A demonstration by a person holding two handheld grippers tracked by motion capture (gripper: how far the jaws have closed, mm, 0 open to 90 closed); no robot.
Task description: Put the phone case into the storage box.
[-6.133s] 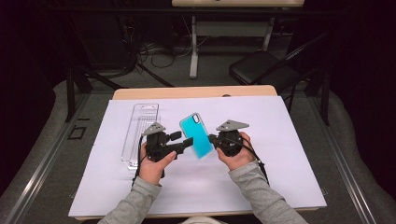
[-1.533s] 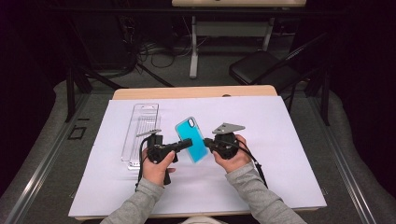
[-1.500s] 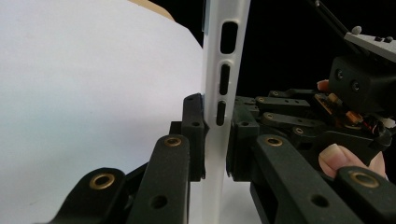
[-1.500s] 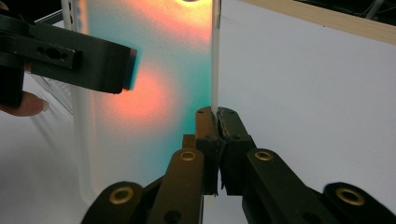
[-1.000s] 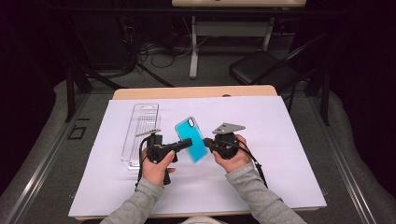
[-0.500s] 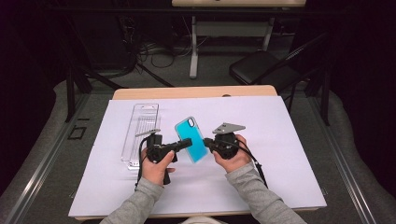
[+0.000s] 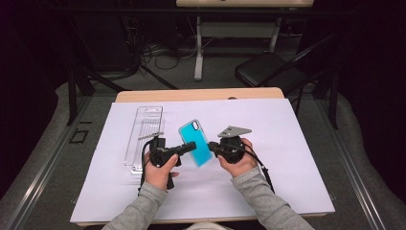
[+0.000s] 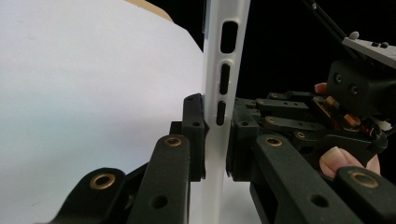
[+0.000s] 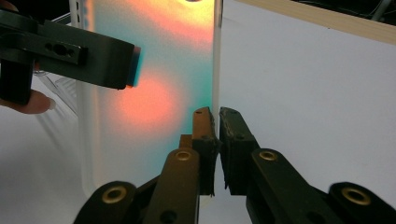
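Table [image 7: 297,191]: covered by a white sheet, with a strip of wood showing along its far edge.
Clear plastic package [image 7: 146,136]: lies flat on the white sheet at the person's left, long side running away from the person, just beyond the left hand.
Phone case [image 7: 195,143]: turquoise back with a pale, see-through rim; held up off the table between the two grippers, tilted, its camera cut-out at the far end. In the left gripper view it stands edge-on [image 8: 219,93], showing its button slots; in the right gripper view its broad face [image 9: 154,84] glows teal and orange.
Left gripper [image 7: 187,146]: held in the left hand, reaching in from the case's left side. Its jaws are clamped on the case, one pad on each face, as the left gripper view [image 8: 215,140] shows plainly.
Right gripper [image 7: 212,146]: held in the right hand, with a grey plate on top, at the case's right edge. In the right gripper view [image 9: 215,140] the jaws stand almost together with a thin slit between the pads; the case's rim lies just beyond their tips, and I cannot tell whether they pinch it.
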